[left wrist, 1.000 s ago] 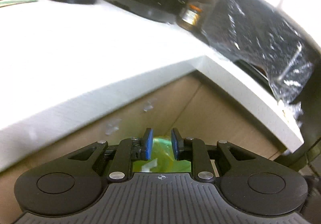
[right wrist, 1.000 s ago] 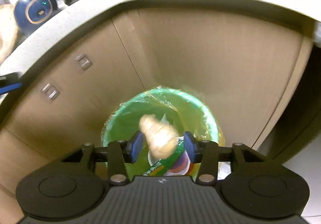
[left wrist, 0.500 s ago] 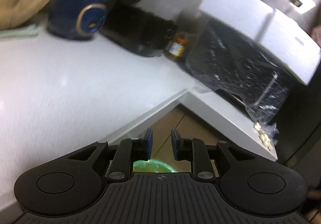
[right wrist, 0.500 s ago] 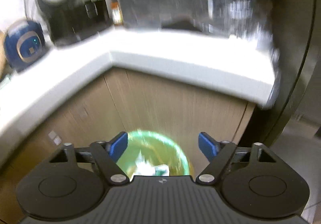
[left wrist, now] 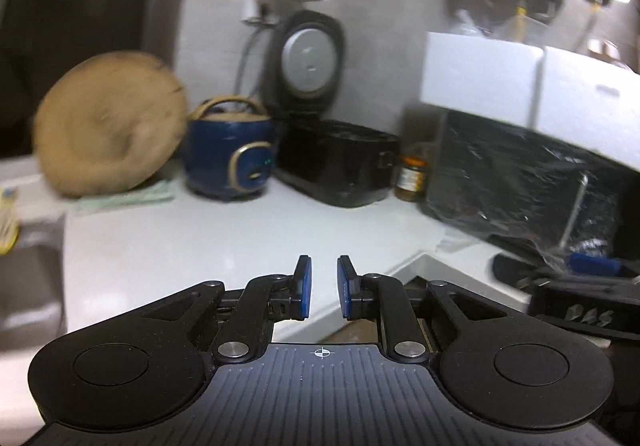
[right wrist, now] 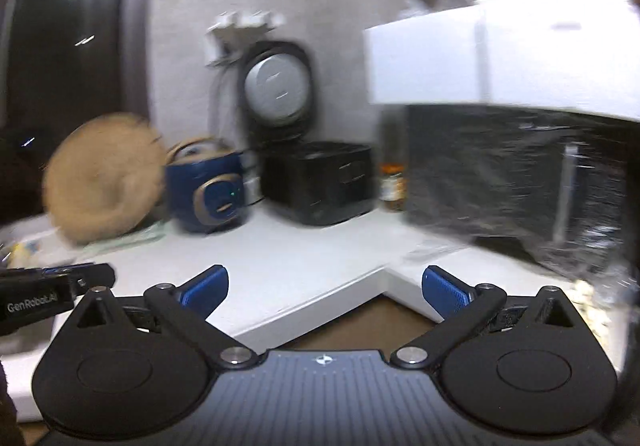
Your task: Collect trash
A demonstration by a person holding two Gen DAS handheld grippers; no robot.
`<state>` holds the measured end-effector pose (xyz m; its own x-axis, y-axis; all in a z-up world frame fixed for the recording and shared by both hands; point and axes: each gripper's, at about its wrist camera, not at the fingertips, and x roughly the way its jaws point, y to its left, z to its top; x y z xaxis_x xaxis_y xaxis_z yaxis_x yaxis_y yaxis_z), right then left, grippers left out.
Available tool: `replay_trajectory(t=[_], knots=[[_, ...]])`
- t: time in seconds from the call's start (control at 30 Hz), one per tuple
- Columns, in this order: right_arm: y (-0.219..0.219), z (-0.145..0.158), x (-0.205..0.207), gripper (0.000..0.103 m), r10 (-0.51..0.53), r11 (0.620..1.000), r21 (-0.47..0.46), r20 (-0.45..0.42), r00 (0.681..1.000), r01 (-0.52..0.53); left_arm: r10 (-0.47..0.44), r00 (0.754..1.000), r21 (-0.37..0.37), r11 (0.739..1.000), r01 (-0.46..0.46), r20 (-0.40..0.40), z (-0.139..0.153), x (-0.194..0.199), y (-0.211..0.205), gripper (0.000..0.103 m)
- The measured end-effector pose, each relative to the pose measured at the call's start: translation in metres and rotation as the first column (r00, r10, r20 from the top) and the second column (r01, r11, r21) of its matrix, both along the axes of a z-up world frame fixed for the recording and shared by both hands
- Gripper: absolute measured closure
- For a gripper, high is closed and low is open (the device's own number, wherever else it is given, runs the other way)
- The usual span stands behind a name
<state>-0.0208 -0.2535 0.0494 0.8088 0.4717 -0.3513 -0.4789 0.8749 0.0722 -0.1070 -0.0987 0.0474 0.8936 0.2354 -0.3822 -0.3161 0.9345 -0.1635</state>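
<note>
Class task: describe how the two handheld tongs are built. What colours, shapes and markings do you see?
Both the left tongs and right tongs have black linkage arms with silver pivot screws, blue ribbed pads, two round black discs and a ribbed dark base bearing a small white crosshair. White "GenRobot.AI" lettering marks the left one's side.

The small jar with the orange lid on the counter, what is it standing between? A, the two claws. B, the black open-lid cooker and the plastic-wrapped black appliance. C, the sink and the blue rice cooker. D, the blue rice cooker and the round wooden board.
B: the jar stands at the back of the counter, with the black cooker on its left and the plastic-wrapped appliance on its right.
</note>
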Motion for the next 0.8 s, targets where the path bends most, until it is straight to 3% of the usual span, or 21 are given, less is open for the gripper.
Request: replay_trajectory(t=[0.07,0.17,0.27,0.4,0.8], knots=[[-0.004,0.002,0.003,0.0,0.065,0.998,-0.014,-0.039,0.997,-0.066,0.04,0.999,-0.022,0.999,-0.04,-0.014,0.0,-0.01,-0.014,0.085],[-0.014,0.003,0.002,0.0,0.089,0.996,-0.002,-0.057,0.994,-0.089,0.089,0.996,0.047,0.995,-0.088,-0.027,0.002,-0.027,-0.032,0.085],[-0.022,0.001,-0.006,0.0,0.138,0.99,0.002,-0.055,0.989,-0.138,0.132,0.991,0.048,0.99,-0.13,-0.032,0.005,-0.041,-0.043,0.085],[-0.028,-0.002,-0.021,0.0,0.161,0.986,-0.037,-0.042,0.986,-0.162,0.143,0.989,0.056,0.988,-0.141,-0.042,0.007,-0.05,-0.057,0.085],[-0.041,-0.003,-0.039,0.0,0.203,0.979,-0.024,-0.055,0.978,-0.205,0.147,0.986,0.033,0.989,-0.144,-0.075,0.006,-0.063,-0.071,0.085]])
